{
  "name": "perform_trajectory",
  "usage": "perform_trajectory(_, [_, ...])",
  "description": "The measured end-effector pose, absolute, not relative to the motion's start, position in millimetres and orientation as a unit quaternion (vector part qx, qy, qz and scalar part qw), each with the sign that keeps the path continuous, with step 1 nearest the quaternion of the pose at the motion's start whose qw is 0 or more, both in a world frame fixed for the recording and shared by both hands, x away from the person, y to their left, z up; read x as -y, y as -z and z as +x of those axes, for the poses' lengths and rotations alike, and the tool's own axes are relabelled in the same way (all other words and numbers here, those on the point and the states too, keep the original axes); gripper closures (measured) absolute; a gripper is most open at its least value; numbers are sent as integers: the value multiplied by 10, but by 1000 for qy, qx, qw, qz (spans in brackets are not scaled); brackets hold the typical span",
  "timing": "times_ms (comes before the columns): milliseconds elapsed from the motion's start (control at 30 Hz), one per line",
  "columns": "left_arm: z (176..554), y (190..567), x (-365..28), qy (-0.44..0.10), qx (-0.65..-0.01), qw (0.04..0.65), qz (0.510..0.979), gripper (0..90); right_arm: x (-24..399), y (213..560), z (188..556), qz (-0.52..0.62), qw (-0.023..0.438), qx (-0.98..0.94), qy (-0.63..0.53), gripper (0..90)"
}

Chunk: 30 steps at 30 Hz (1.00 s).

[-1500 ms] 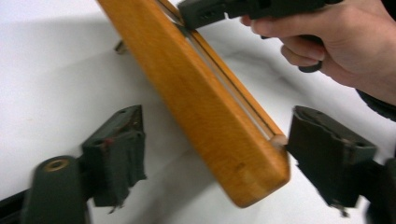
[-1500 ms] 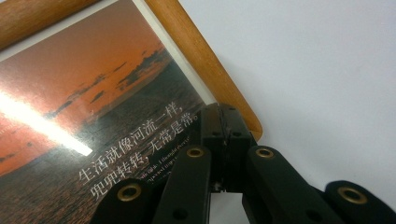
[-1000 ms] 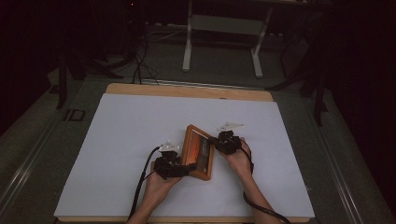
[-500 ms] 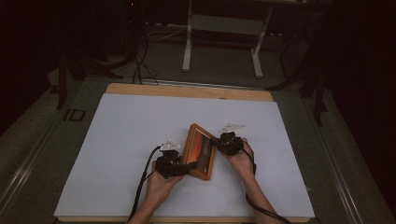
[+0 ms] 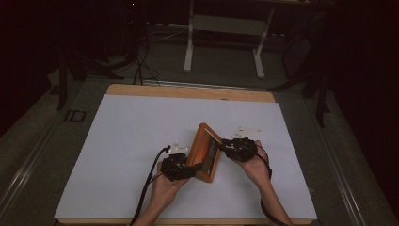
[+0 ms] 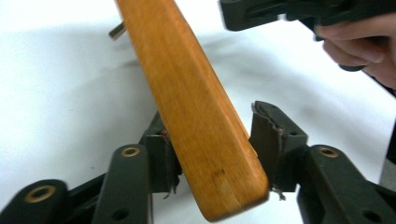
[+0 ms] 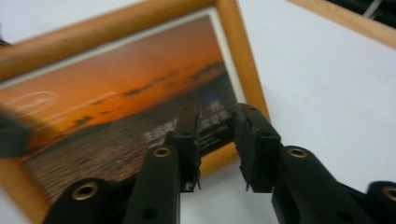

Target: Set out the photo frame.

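Note:
A wooden picture frame (image 5: 203,150) with an orange sunset photo stands tilted up on its long edge on the white table (image 5: 141,122). My left gripper (image 5: 190,168) is at its near end. In the left gripper view the jaws have just been closing, and the pads now press both sides of the frame's wooden rail (image 6: 187,93). My right gripper (image 5: 225,148) hovers just right of the frame. Its jaws have just been opening and stand open (image 7: 215,126) with nothing between them, facing the photo's lower corner (image 7: 116,107). The right gripper's jaw tips (image 6: 280,11) show beyond the rail.
The table's wooden far edge (image 5: 188,92) borders the white sheet. Behind it a white stand (image 5: 226,28) and cables (image 5: 141,66) sit on the dark floor. A cable (image 5: 148,188) trails from the left gripper toward the near edge.
The right gripper has let go of the frame's right side and drawn back a little to the right and up. The frame now stands steeper, held at its near end by the left gripper.

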State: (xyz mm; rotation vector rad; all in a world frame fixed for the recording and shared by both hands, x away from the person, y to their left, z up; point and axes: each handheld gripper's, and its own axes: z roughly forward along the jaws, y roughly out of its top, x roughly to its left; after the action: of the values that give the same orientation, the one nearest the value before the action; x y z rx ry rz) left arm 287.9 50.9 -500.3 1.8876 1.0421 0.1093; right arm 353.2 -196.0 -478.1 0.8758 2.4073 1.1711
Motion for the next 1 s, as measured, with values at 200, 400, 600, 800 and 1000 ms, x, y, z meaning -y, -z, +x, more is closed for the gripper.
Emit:
perform_trajectory(200, [2819, 4947, -373, -63, -404, 476, 779, 608, 2045, 4635, 3411, 297, 173, -842, -416, 672])
perform_trajectory(400, [2772, 4912, -255, -73, -383, 479, 786, 660, 2129, 4418, 3233, 276, 191, -836, -433, 661])
perform_trajectory(600, [2678, 4875, -66, -101, -336, 480, 804, 689, 2209, 4247, 3087, 260, 194, -834, -447, 663])
perform_trajectory(800, [2611, 4884, -3, -121, -290, 484, 817, 686, 2244, 4265, 3050, 248, 181, -843, -442, 662])
perform_trajectory(1000, [2643, 4979, -34, -88, -294, 496, 812, 617, 2291, 4315, 3044, 245, 166, -846, -443, 643])
